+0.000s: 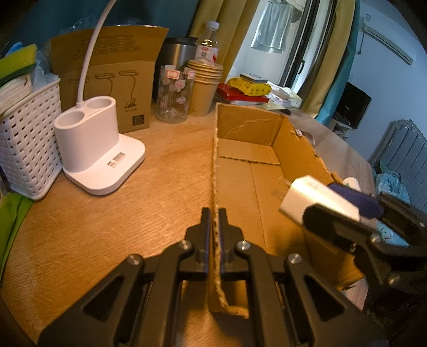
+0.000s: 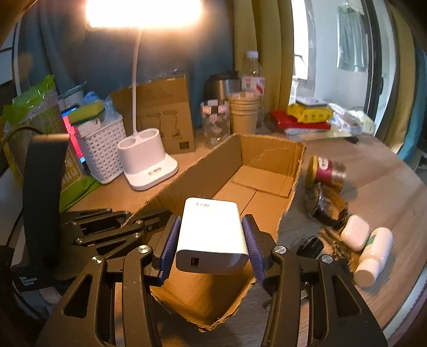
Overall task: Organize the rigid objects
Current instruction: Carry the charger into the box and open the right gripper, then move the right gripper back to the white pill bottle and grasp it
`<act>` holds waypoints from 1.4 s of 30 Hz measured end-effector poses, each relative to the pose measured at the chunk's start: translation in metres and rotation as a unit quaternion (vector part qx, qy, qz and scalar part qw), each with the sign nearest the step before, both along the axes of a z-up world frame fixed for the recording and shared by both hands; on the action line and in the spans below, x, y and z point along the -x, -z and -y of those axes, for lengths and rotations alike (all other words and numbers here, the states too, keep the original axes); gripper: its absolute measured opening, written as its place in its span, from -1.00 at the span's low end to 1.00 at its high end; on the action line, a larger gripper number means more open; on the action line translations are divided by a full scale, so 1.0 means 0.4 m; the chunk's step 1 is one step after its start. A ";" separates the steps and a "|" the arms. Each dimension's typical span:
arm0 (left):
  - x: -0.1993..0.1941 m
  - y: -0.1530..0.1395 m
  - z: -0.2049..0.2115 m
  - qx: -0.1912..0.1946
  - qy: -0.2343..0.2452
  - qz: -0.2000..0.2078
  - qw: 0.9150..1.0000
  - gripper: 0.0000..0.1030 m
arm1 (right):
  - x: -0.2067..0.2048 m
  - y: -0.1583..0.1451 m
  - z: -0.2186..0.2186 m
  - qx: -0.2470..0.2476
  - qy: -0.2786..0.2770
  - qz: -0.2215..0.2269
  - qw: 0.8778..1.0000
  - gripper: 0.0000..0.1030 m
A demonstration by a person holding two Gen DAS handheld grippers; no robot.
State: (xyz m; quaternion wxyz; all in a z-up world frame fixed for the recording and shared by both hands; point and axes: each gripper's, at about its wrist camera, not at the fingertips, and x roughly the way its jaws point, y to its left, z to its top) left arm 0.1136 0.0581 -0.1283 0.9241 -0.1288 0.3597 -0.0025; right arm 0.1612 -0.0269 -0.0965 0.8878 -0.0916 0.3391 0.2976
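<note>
Left wrist view, left tongs point(image 1: 213, 213): clamped narrow on the near left wall of the open cardboard box point(image 1: 248, 170), the torn corrugated edge running between the two tips.
Left wrist view, charger: the white USB charger point(image 1: 315, 197) hangs at 3 o'clock over the box's right wall, pinched by the right tongs point(image 1: 344, 208), whose blue pads show.
Left wrist view, writing: the white lamp base point(image 1: 98, 149) at 10 o'clock carries a small label with a red stripe, too small to read; the brown lamp carton point(image 1: 112, 80) behind it shows line drawings of clip lamps.
Left wrist view, only here: a flat screen point(image 1: 353, 106) and a grey radiator point(image 1: 403, 154) at 2 to 3 o'clock.
Right wrist view, right tongs point(image 2: 212, 237): closed on the charger point(image 2: 210, 235), held just above the near end of the box point(image 2: 256, 176); a USB port faces the camera.
Right wrist view, writing: pale "33W" or "55W" printed near the charger's far edge, I cannot tell which.
Right wrist view, left tongs point(image 2: 128, 219): at 9 o'clock, gripping the box's left wall.
Right wrist view, only here: the lit lamp head point(image 2: 144, 10) at 12 o'clock; on the tabletop point(image 2: 387, 192) at 3 o'clock a gold-lidded jar point(image 2: 324, 170) on its side, a white earbud case point(image 2: 355, 232) and a small white bottle point(image 2: 375, 256), all outside the box.
</note>
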 end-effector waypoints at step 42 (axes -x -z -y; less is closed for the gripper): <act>-0.005 0.003 -0.002 0.000 -0.001 -0.002 1.000 -0.89 | -0.019 -0.093 0.194 -0.046 0.106 0.053 0.992 0.49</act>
